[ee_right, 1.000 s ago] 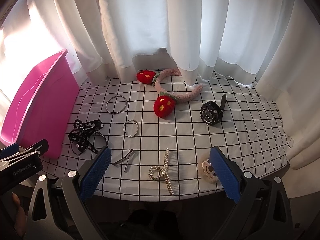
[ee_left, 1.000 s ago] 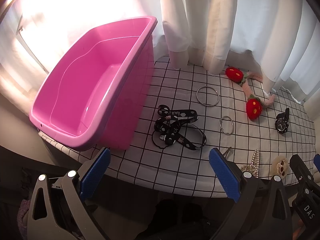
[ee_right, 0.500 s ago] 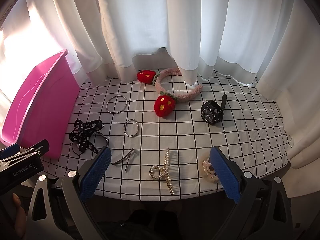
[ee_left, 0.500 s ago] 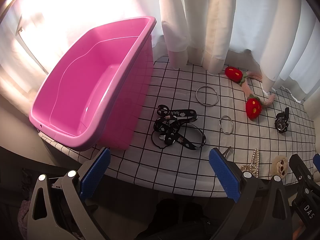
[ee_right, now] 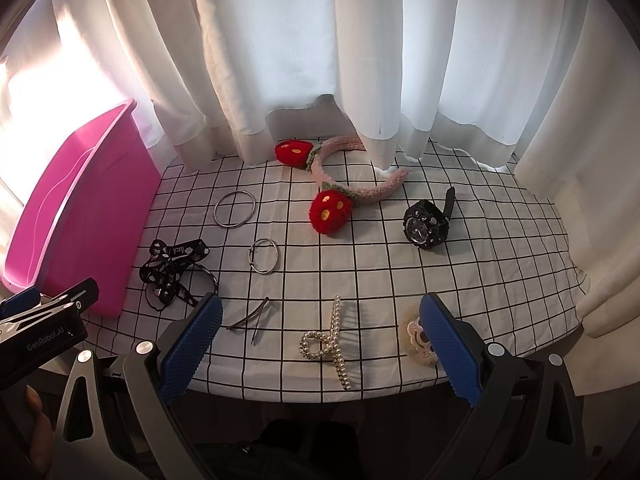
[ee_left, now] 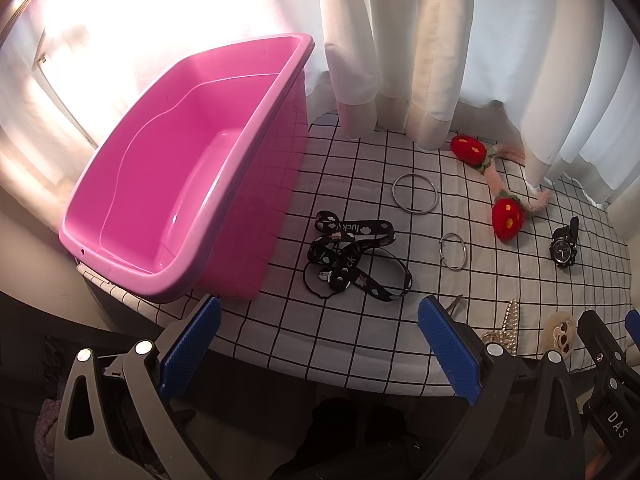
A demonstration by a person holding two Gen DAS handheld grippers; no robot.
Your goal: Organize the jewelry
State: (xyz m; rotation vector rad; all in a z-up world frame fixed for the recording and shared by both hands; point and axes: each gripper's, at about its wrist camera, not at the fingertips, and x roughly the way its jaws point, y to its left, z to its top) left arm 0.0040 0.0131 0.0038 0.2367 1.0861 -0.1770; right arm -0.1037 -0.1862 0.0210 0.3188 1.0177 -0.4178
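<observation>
Both hand-held grippers are held at the near edge of the desk [ee_right: 500,264], which is covered w/ a black-grid white cloth. The left hand-held gripper [ee_left: 318,346] is spread wide w/ nothing between its blue pads; the right hand-held gripper [ee_right: 320,346] is likewise spread and empty. A pink bin [ee_left: 192,184] is seen at the desk's left end, nothing visible inside. Jewelry is laid out on the cloth: black ribbon choker [ee_left: 352,258] just beside the bin, large ring [ee_right: 235,209], small ring [ee_right: 263,256], strawberry headband [ee_right: 332,188], black watch [ee_right: 426,224], pearl clip [ee_right: 330,340], hairpins [ee_right: 254,318], and a fluffy clip [ee_right: 418,336] partly hidden behind the right pad.
</observation>
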